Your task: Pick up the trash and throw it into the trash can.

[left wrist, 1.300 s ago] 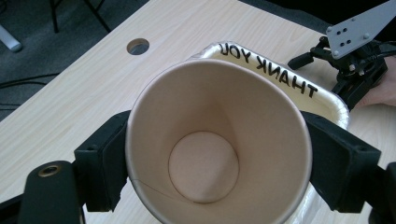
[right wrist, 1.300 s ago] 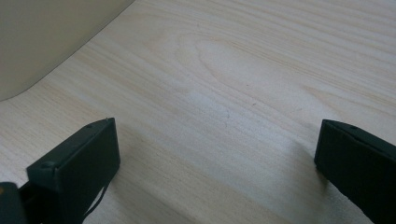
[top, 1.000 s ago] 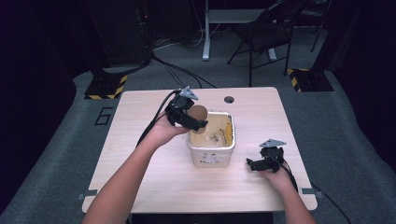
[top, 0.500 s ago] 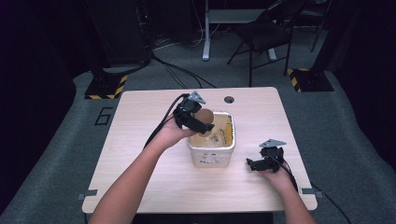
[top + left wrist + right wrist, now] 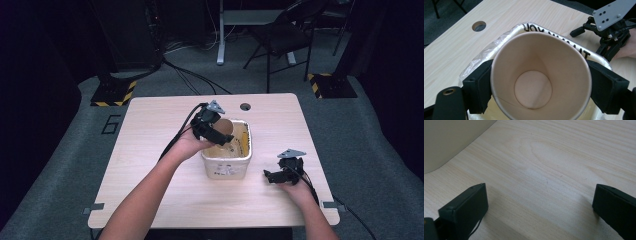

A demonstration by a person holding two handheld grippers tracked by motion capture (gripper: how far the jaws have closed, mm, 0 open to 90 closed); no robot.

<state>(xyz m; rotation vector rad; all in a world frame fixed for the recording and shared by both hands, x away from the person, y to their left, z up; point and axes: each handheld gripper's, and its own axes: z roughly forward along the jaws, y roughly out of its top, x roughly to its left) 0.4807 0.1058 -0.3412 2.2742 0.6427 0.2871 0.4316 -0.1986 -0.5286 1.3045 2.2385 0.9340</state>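
Presently, notes by item — one line each.

Left gripper (image 5: 216, 131): held above the near-left rim of the tub, jaws clamped on opposite sides of a paper cup.

Paper cup (image 5: 541, 77): brown, empty, mouth facing the left gripper view's camera; it hangs over the tub's opening, apparently clear of the liner (contact underneath is hidden).

Tub (image 5: 245, 150): white, squarish, lined with a thin plastic bag, black lettering on the rim; stands near the middle of the table (image 5: 150, 135).

Right gripper (image 5: 286, 172): rests low on the table just right of the tub, jaws wide apart with bare wood between them — holding nothing.

Cable hole (image 5: 245, 106): round, beyond the tub near the far edge.

Step in hand (judgement): the cup looks headed into the tub, for dropping or setting down.

Doing it well: centre the cup over the opening before letting go, so it clears the rim and the loose liner; keep the squeeze light, since thin paper walls buckle easily; part the jaws evenly so neither side drags the cup aside.

Risk: the cup may catch the bag's folded edge and tip outward.
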